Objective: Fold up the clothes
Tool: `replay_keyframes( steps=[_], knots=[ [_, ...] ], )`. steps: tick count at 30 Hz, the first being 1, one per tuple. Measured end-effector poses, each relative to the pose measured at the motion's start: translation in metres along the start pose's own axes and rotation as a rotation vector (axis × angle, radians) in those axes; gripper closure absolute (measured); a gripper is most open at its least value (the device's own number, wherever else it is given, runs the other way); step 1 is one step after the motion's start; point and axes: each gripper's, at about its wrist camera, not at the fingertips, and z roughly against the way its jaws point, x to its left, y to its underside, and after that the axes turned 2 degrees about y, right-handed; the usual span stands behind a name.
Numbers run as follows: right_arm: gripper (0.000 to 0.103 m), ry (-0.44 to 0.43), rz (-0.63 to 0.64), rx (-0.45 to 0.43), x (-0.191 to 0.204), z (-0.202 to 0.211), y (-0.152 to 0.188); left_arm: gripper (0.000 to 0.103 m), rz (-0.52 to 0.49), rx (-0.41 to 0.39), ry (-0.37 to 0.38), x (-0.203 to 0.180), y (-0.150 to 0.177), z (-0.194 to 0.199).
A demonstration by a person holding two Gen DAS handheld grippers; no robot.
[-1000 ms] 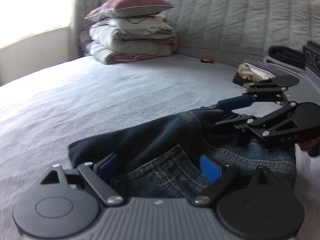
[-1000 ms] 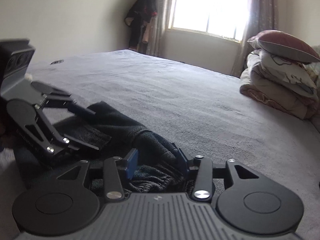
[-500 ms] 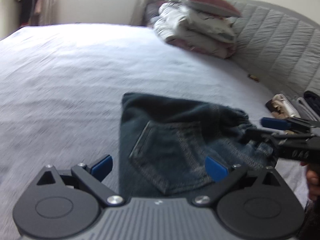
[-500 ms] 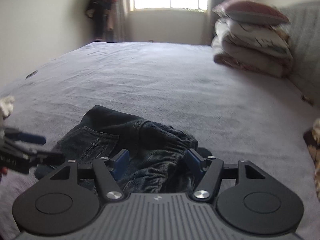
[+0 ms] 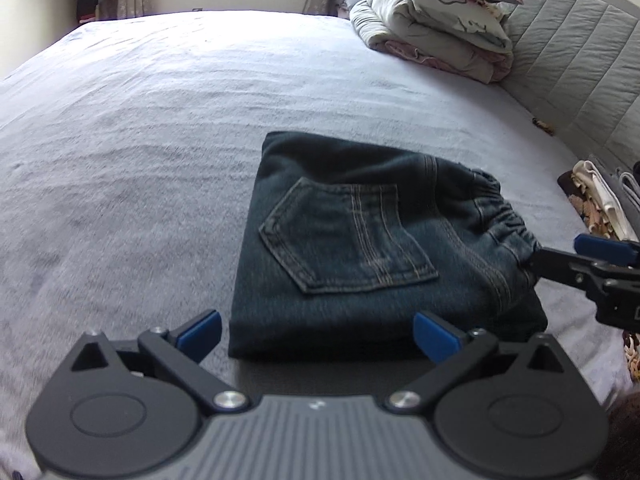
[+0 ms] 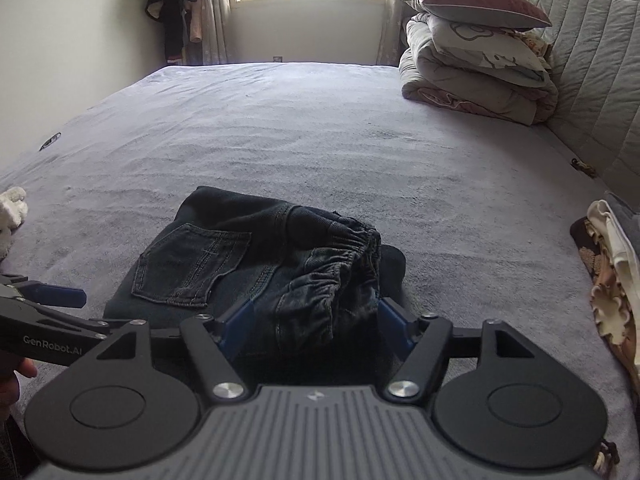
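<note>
A pair of dark blue jeans (image 5: 360, 248) lies folded in a compact rectangle on the grey bed, back pocket up, elastic waistband to the right. My left gripper (image 5: 318, 336) hovers just short of the near edge. Its jaws are opening wide, and the pads touch nothing. In the right wrist view the jeans (image 6: 224, 256) have their gathered waistband bunched between the blue pads of my right gripper (image 6: 316, 320). These jaws are opening too, and the pads stand off the cloth. The right gripper (image 5: 568, 256) reaches in from the right, and the left gripper (image 6: 80, 308) from the left.
Folded duvets topped by a pillow (image 6: 480, 64) are stacked against the quilted headboard (image 5: 580, 80). A pile of folded clothes (image 6: 612, 272) lies at the bed's right edge and a white plush thing (image 6: 10, 208) at the left. The grey sheet (image 5: 160, 140) stretches toward the window.
Both grippers have drawn back and up from the jeans while their jaws widened. The right pads have let go of the waistband. The jeans now lie folded flat.
</note>
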Motion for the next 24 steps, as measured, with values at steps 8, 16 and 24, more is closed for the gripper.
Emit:
replay_keyframes(
  steps=[8, 16, 24],
  knots=[
    [0.032, 0.022, -0.006, 0.02, 0.002, 0.01, 0.006, 0.0, -0.013, 0.028, 0.011, -0.009, 0.009, 0.007],
    [0.032, 0.012, 0.005, 0.042, -0.001, 0.008, 0.01, 0.0, -0.015, 0.036, -0.004, -0.008, 0.009, 0.006],
    [0.032, 0.02, -0.064, 0.088, -0.031, -0.005, 0.007, 0.0, -0.01, 0.056, -0.034, 0.014, -0.004, -0.005]
  ],
)
